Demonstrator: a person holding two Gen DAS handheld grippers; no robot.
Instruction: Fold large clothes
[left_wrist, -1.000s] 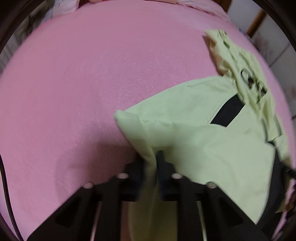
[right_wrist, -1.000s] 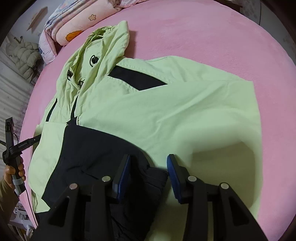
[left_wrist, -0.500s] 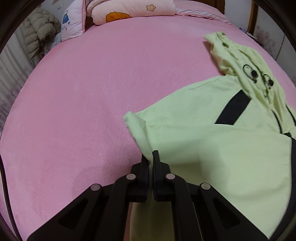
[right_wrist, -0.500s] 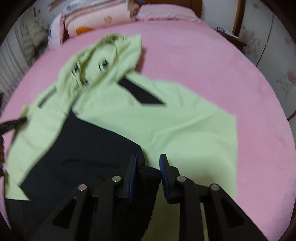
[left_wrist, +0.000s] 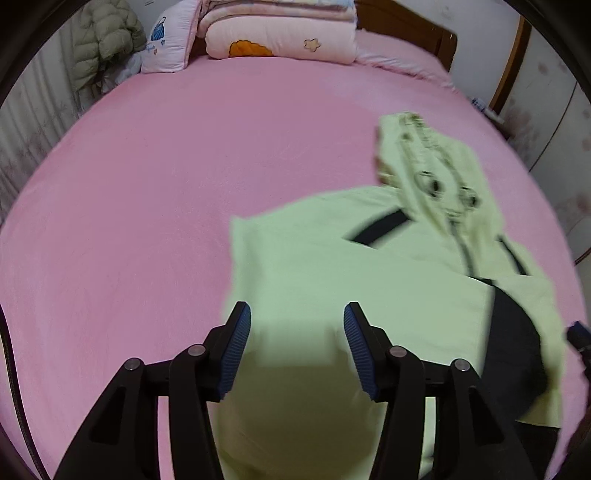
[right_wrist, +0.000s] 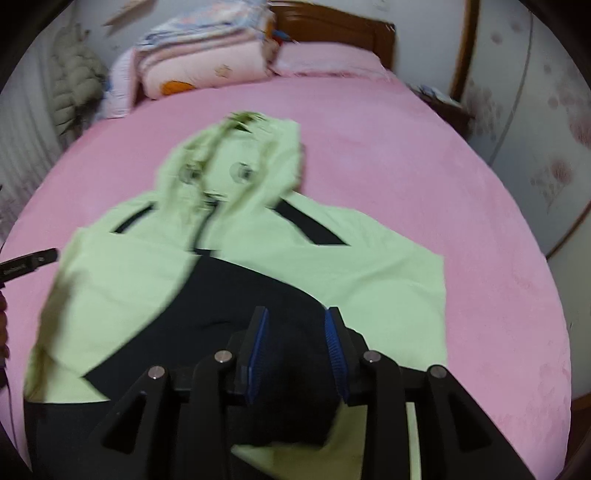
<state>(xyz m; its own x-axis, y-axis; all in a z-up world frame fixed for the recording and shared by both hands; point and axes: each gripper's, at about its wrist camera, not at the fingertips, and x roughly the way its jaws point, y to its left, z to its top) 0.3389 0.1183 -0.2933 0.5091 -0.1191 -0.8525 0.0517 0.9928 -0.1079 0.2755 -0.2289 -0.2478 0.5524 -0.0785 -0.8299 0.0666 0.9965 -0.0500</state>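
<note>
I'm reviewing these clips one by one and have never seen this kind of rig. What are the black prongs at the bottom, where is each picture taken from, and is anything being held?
There is no robot here: a person carries a hand-held two-finger gripper in each hand, each with a fisheye camera looking forward along its fingers. One picture comes from the left gripper, the other from the right gripper; the black prongs with blue ribbed pads are their fingers.

Both look down on a bed with a pink fleece cover. On it lies a pale green hooded jacket with black panels, its sleeves folded inward. Folded pink quilts sit at the headboard.

Nothing is gripped: both sets of jaws are opening, above the jacket. The pictures are blurred.
</note>
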